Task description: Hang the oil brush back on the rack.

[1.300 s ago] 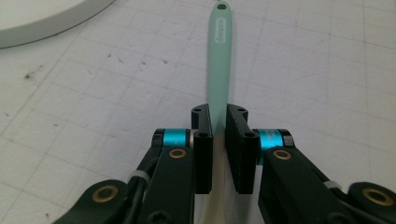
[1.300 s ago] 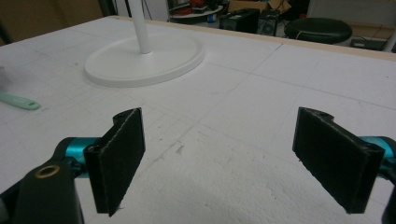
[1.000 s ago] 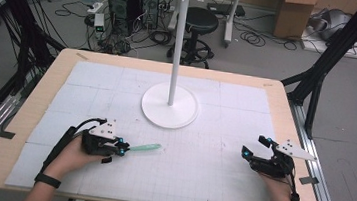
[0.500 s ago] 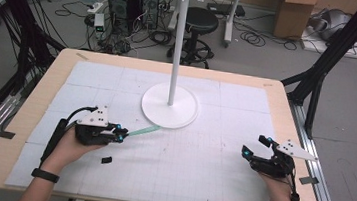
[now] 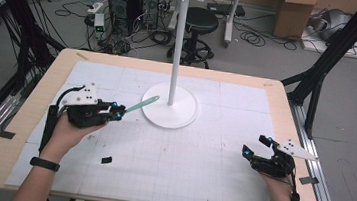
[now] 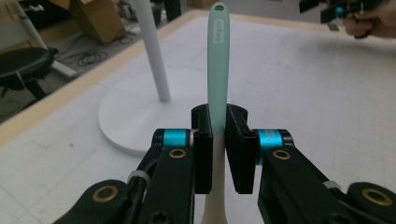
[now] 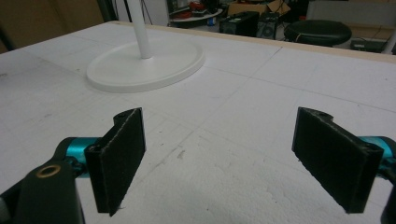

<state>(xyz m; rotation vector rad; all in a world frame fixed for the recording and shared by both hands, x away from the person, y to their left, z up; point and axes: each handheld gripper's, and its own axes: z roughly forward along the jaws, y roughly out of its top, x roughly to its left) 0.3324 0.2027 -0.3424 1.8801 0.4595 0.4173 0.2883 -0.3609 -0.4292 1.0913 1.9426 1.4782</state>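
A pale mint-green utensil handle with a hole at its tip sticks out from my left gripper, which is shut on it and lifted above the white mat. The handle points toward the round base of a tall white stand with hook arms at its top. In the left gripper view the jaws clamp the handle from both sides, and the stand's pole rises just left of it. My right gripper rests low at the table's right side, open, with nothing between its pads.
A white gridded mat covers the wooden table. A small black piece lies on the mat in front of the left hand. Beyond the far edge stand a black stool, computer cases and cables.
My left gripper has risen off the mat with the mint handle and shifted slightly left and away; the handle now tilts up toward the stand's base. The right gripper has kept still.
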